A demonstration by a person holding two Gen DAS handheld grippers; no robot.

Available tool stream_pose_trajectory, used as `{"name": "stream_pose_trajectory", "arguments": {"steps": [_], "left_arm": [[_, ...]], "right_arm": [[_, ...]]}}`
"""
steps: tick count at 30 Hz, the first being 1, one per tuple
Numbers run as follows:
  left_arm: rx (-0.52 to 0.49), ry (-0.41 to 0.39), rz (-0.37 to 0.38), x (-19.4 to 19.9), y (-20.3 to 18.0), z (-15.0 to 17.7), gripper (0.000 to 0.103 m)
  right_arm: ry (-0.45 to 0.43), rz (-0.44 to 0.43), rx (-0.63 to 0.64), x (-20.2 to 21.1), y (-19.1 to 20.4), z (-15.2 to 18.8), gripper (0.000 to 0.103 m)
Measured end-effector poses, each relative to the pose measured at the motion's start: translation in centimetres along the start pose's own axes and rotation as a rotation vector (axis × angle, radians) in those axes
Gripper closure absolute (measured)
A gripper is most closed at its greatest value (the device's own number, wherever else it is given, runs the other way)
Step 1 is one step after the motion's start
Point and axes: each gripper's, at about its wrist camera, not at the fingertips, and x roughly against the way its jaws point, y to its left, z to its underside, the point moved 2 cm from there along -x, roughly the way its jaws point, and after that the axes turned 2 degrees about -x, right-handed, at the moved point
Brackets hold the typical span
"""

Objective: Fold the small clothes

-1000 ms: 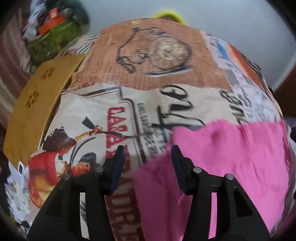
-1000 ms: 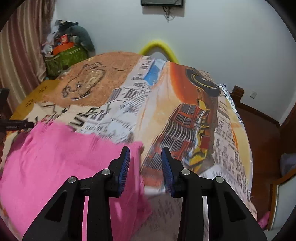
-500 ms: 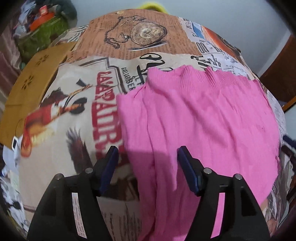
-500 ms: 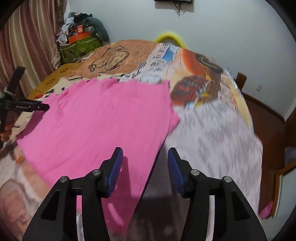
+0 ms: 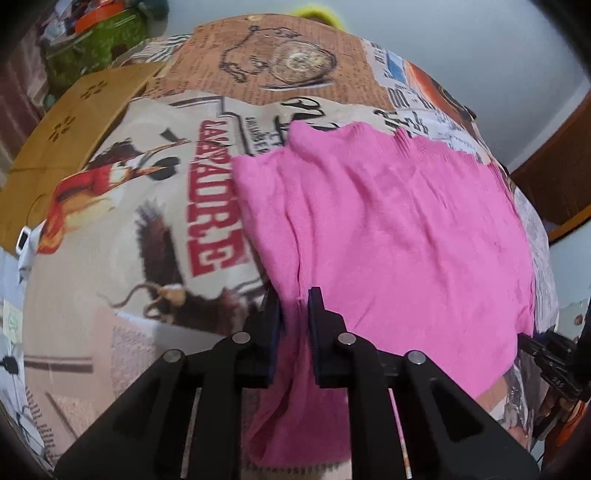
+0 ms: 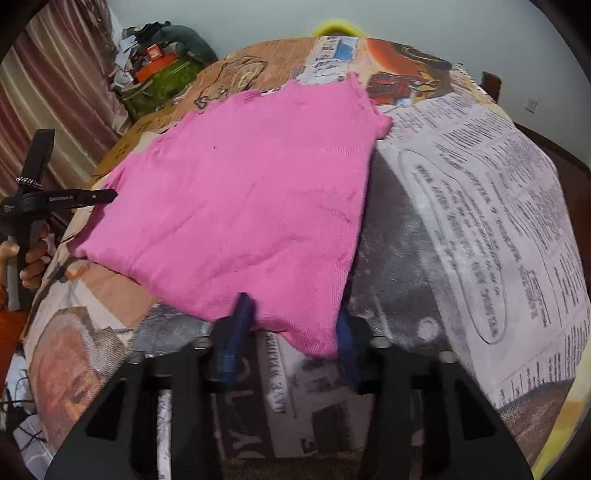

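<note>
**Pink garment spread on a printed tablecloth, gripped at its near edge**

The pink knit garment (image 5: 388,229) lies mostly flat across the centre of both views, on a tablecloth (image 5: 110,258) printed with newspaper and poster motifs. In the left wrist view, large red block letters (image 5: 216,195) run sideways at centre left; they appear mirrored and cannot be read with certainty. A pocket-watch drawing (image 5: 299,61) sits at the top centre. In the right wrist view, columns of small newsprint (image 6: 498,206) fill the right side, too blurred to read.

The left gripper (image 5: 294,314), at lower centre, has its jaws drawn narrow and pinching a fold of the garment's near edge, which hangs down between the fingers. The right gripper (image 6: 291,328) stands wide, its blue-padded fingers (image 6: 236,332) either side of the garment's near corner; the corner lies over the gap, and no grip is evident.

A green bag (image 6: 162,83) heaped with clutter stands at upper left, beside a striped curtain (image 6: 55,92). A yellow curved object (image 6: 334,27) shows behind the table's far edge. A hand (image 6: 29,258) holding the other tool appears at the left margin.
</note>
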Motion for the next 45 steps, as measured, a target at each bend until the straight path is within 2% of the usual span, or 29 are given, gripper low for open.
{"name": "stream_pose_trajectory", "arguments": {"steps": [1, 5, 11, 13, 17, 23, 26, 28, 30, 32, 34, 39, 45], "left_arm": [[0.002, -0.002, -0.003, 0.3, 0.2, 0.0, 0.083], [-0.001, -0.047, -0.067, 2.1, 1.4, -0.4, 0.060], [-0.025, -0.082, -0.123, 3.2, 2.1, -2.2, 0.044], [-0.035, -0.095, -0.129, 3.2, 1.8, -3.0, 0.042], [-0.052, -0.093, -0.089, 2.1, 0.7, -4.7, 0.039], [-0.098, -0.018, -0.003, -2.0, -2.1, -7.1, 0.038], [-0.101, 0.046, 0.056, -4.8, -3.2, -7.9, 0.038], [-0.114, 0.073, 0.054, -6.3, -3.8, -8.4, 0.038], [-0.151, 0.059, 0.053, -6.6, -4.3, -8.7, 0.041], [-0.176, 0.046, 0.070, -6.2, -4.7, -8.6, 0.074], [-0.186, 0.050, 0.058, -5.9, -4.7, -8.3, 0.088], [-0.192, 0.034, 0.017, -4.6, -3.6, -6.7, 0.090], [-0.170, 0.043, -0.038, -2.0, -2.1, -2.7, 0.090]], "right_arm": [[0.005, -0.011, -0.001, -0.2, 0.1, -0.1, 0.090], [-0.006, -0.034, -0.024, -0.3, 0.0, -0.3, 0.094], [-0.029, 0.000, -0.009, 1.4, -1.0, 0.1, 0.095], [-0.042, 0.025, 0.000, 2.1, -1.4, -0.3, 0.095], [-0.074, 0.079, -0.001, 3.3, -2.9, -1.2, 0.095], [-0.109, 0.146, -0.022, 4.4, -5.2, -2.4, 0.095], [-0.113, 0.159, -0.027, 4.4, -6.0, -2.9, 0.095], [-0.111, 0.166, -0.025, 4.3, -6.4, -3.2, 0.095], [-0.108, 0.177, -0.016, 4.1, -6.7, -3.4, 0.095], [-0.110, 0.186, -0.006, 4.1, -6.9, -3.6, 0.095], [-0.107, 0.192, 0.003, 4.0, -7.2, -4.0, 0.095], [-0.112, 0.207, 0.028, 3.5, -7.5, -6.0, 0.095], [-0.098, 0.213, 0.079, 1.6, -7.2, -9.7, 0.095]]}}
